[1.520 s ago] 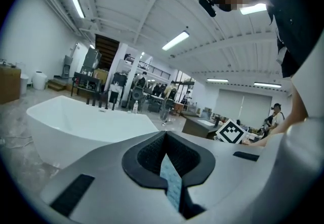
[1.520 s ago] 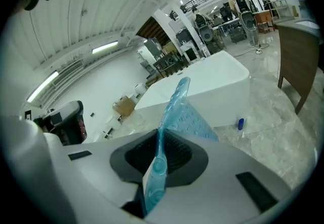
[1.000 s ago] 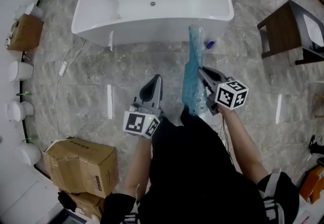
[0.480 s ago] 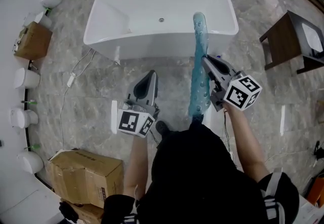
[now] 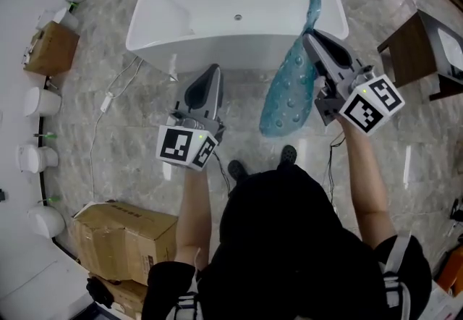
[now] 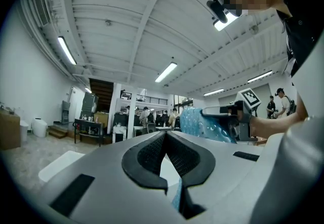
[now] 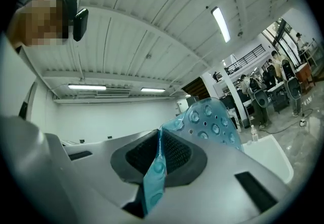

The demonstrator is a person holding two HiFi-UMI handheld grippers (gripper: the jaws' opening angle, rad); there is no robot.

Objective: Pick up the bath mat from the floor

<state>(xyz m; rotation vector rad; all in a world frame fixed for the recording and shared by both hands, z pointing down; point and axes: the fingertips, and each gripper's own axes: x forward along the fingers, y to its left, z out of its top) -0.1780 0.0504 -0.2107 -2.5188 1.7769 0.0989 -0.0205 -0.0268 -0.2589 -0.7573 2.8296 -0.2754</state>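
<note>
Clearly the bath mat (image 5: 293, 87) is a soft, limp thing: a thin sheet of translucent blue plastic, dotted with holes and small suction cups. It hangs clear of the floor (image 5: 130, 123) in a loose curved drape, its top rising before the right end of the bathtub (image 5: 217, 14) and its lower end dangling free near the person's feet. It looks light, since one pinch carries it all. It has no stiffness, though, so it will likely fold and swing with any quick move. The glossy skin is probably slippery, and more so if wet. The right claw (image 5: 312, 38) is pressed together on one edge of it, and the right gripper view shows the sheet passing between the jaws as a narrow blue strip. That edge grip seems fair for so thin a thing, provided the sheet sits deep in the jaws rather than at the tips. A second hold on the free lower edge would stop the flapping. The left claw (image 5: 212, 69) is pressed together on nothing, well apart to the mat's left.
</note>
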